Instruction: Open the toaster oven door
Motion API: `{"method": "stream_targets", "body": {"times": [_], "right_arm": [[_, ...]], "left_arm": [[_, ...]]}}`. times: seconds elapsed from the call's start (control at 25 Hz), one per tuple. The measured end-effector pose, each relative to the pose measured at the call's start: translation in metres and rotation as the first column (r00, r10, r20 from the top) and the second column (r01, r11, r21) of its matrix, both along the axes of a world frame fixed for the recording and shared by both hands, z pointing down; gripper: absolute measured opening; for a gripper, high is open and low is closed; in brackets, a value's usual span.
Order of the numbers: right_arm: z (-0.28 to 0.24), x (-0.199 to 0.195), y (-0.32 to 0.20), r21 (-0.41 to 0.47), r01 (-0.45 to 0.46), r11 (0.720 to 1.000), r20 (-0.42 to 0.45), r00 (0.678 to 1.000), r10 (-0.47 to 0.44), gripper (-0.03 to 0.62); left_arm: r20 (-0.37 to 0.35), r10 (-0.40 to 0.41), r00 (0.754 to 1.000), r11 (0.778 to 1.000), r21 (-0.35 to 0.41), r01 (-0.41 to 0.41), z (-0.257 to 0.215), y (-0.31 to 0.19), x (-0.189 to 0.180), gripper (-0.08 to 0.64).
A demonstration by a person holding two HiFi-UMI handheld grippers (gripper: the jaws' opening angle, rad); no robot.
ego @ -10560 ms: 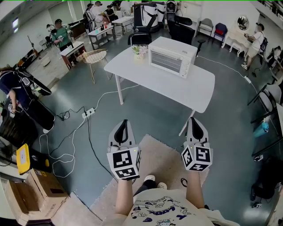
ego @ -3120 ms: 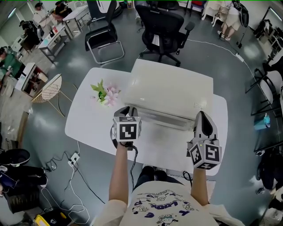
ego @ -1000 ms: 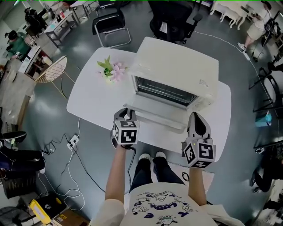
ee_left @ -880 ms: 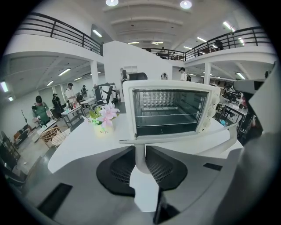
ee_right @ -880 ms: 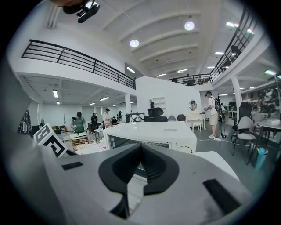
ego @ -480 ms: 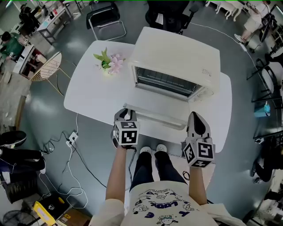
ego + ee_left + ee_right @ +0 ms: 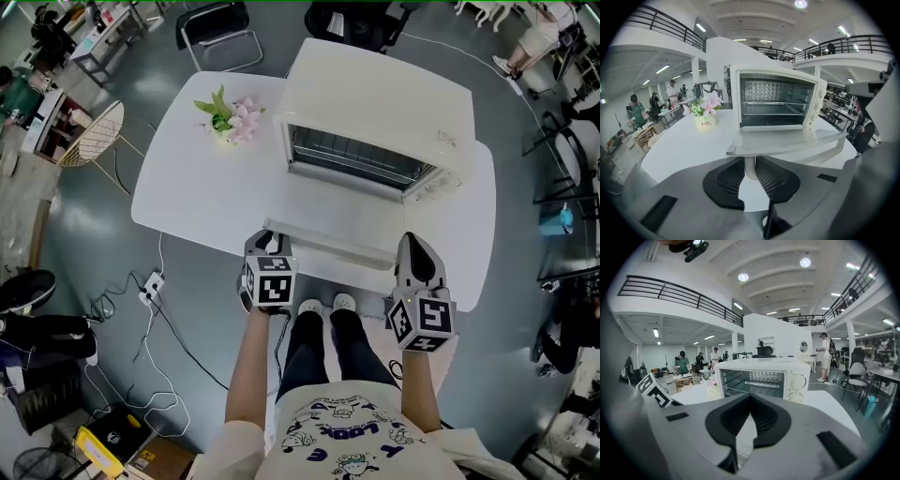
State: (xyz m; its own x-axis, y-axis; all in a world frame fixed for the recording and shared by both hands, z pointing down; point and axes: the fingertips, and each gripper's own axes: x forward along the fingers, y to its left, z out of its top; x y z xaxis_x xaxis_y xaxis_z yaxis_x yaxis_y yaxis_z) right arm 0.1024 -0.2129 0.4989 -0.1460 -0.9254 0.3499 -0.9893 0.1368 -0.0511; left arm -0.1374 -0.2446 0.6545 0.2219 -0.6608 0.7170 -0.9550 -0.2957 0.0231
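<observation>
1. The toaster oven (image 7: 375,112), a boxy cream-white metal case, stands on the round-cornered white table (image 7: 187,197).
2. Its glass-paned door (image 7: 342,217) hangs fully down, lying flat in front of the oven mouth, where a wire rack (image 7: 361,157) shows inside.
3. A smooth pale bar handle (image 7: 333,248) runs along the door's front edge.
4. The left gripper (image 7: 270,242) is clamped on the handle's left end; its ribbed black pads (image 7: 729,180) press a white post between them.
5. The right gripper (image 7: 413,246) hovers off the door's right front corner, its jaw tips together with nothing between them.
6. Left of the oven sits a small pot of pink flowers (image 7: 230,117).
7. Round control knobs (image 7: 427,187) line the oven's right face.
</observation>
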Motion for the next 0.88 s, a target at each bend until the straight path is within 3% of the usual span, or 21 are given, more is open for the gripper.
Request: {"method": "stream_targets", "body": {"times": [0.88], "right_arm": [[0.053, -0.019, 0.017, -0.082, -0.034, 0.996, -0.039, 0.999, 0.031, -0.003]], "left_arm": [[-0.026, 0.019, 0.999, 0.995, -0.099, -0.022, 0.071, 0.022, -0.008, 0.075]]}}
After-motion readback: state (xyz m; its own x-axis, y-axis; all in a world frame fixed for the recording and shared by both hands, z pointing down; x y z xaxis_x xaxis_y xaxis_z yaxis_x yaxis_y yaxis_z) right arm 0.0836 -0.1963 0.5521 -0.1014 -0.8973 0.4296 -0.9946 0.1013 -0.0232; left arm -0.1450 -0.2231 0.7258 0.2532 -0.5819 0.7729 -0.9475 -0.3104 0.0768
